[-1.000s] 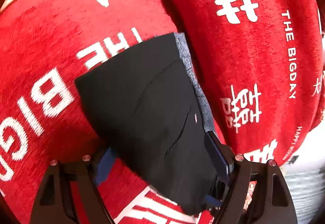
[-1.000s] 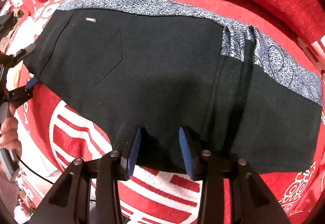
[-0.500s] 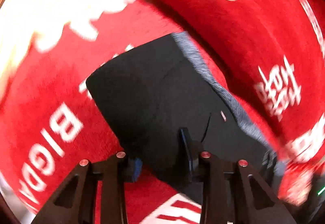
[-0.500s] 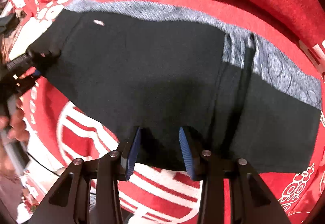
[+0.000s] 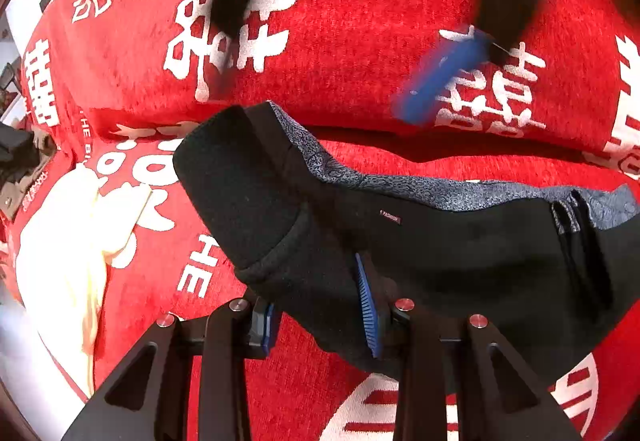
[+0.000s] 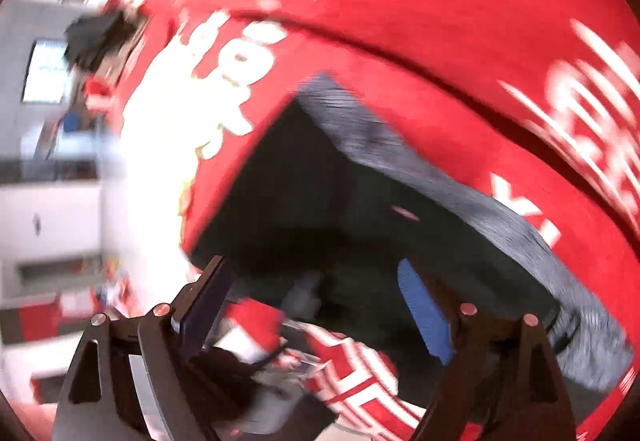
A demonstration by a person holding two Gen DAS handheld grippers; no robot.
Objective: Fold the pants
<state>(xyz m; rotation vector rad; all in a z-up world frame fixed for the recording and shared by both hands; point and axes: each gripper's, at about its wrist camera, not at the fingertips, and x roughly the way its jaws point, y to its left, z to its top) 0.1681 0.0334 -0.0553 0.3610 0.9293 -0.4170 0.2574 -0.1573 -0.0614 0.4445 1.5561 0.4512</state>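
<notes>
Black pants [image 5: 460,253] with a grey patterned waistband [image 5: 420,189] lie on a red blanket. In the left wrist view my left gripper [image 5: 320,305] grips their near edge, and the left end is lifted and rolled over [image 5: 236,181]. The right gripper [image 5: 440,77] shows blurred above the pants, its fingers spread. In the blurred right wrist view my right gripper [image 6: 320,305] is open wide above the pants [image 6: 320,193], holding nothing.
The red blanket [image 5: 340,21] with white characters covers the surface and a raised cushion behind. A cream cloth [image 5: 68,241] lies at the left. White furniture and room clutter [image 6: 48,161] show past the blanket's left edge in the right wrist view.
My left gripper has closed on the pants' edge and lifted the left end over. My right gripper has let go, opened wide and swung up and leftward, away from the edge.
</notes>
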